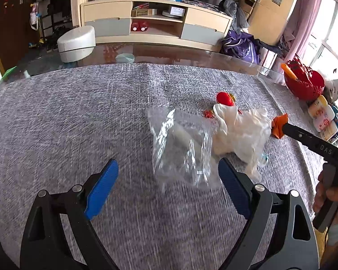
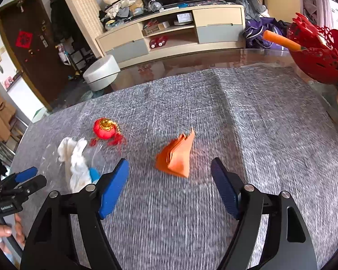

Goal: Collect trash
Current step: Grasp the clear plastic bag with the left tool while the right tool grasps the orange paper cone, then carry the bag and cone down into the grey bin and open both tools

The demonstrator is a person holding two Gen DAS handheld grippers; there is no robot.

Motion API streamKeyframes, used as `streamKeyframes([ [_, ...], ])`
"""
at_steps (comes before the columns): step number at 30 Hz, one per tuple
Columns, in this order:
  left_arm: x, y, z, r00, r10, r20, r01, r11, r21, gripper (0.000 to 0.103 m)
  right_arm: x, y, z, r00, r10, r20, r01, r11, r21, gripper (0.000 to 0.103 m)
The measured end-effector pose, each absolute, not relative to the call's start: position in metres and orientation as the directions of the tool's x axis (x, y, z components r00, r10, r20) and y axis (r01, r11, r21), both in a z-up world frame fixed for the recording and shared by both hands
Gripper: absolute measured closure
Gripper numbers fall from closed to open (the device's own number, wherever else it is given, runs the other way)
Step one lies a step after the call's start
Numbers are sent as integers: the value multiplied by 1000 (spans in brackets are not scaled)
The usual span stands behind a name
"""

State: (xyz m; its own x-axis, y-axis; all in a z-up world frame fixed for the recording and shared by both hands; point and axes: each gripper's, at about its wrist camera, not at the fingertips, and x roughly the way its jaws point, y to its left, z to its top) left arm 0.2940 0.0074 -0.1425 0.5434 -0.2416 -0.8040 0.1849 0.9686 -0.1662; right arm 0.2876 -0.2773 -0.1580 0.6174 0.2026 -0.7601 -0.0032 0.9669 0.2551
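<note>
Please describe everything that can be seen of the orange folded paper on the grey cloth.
The orange folded paper looks like thin paper or a napkin, folded in several layers into a rough triangle. One corner points up; the broad part rests on the grey cloth. It lies ahead of the open right gripper, between the lines of its blue pads, which do not touch it. The red ornament and white bag lie apart from it.

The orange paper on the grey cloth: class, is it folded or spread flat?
Folded. The orange paper stands as a layered, tent-like wedge on the cloth, not flat.
</note>
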Motion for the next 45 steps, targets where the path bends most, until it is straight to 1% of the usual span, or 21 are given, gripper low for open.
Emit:
streamKeyframes([
  [2,301,3,-146,533,-255,-807,200,964,-173,18,293,-275,-162,612,206,-763,-7,967,256,32],
  [5,308,1,-152,516,-272,-812,211,959,-188,19,300,-273,-168,602,209,-770,-10,967,255,40],
  [6,309,1,-154,512,-276,-813,210,958,-193,23,301,-274,-170,600,211,-771,-9,966,257,46],
  [7,312,0,-156,506,-283,-815,216,956,-198,32,302,-274,-172,599,213,-772,-9,966,260,54],
  [8,313,-1,-157,502,-290,-814,221,954,-204,36,302,-275,-172,598,215,-772,-8,965,262,59],
  [9,313,-2,-157,500,-298,-813,226,951,-210,46,302,-276,-173,598,213,-773,-7,965,260,66],
  [10,313,-3,-158,498,-306,-812,234,948,-214,49,301,-278,-174,601,213,-771,-8,965,260,68],
  [11,312,-5,-158,499,-304,-811,238,948,-209,49,300,-279,-174,602,216,-769,-8,964,264,68],
  [14,309,-9,-155,497,-313,-810,262,943,-204,55,296,-282,-172,606,209,-767,-2,965,262,70],
  [15,307,-9,-154,496,-317,-808,267,942,-205,66,294,-283,-171,606,209,-767,-1,965,262,71],
  [17,301,-11,-152,496,-318,-808,276,940,-200,68,288,-285,-169,606,199,-770,5,967,254,73],
  [20,289,-13,-148,500,-317,-806,286,939,-192,72,277,-286,-165,608,190,-771,3,970,241,80],
  [21,285,-12,-147,502,-319,-804,288,938,-192,76,272,-287,-163,608,194,-770,0,970,245,82],
  [22,279,-12,-144,508,-320,-800,289,938,-191,82,265,-287,-161,607,201,-769,-7,969,247,86],
  [24,269,-10,-140,516,-316,-796,287,939,-188,83,254,-286,-156,608,205,-767,-19,970,243,87],
  [30,227,0,-120,541,-316,-779,283,941,-186,85,211,-280,-142,611,226,-759,-47,967,250,88],
  [36,183,8,-102,585,-269,-765,240,959,-153,86,166,-265,-125,619,256,-742,-80,961,265,88],
  [41,150,11,-99,587,-219,-779,216,970,-110,87,132,-250,-109,633,287,-719,-119,954,275,88],
  [45,124,9,-112,550,-199,-811,214,972,-93,88,113,-245,-104,639,298,-709,-133,951,280,88],
])
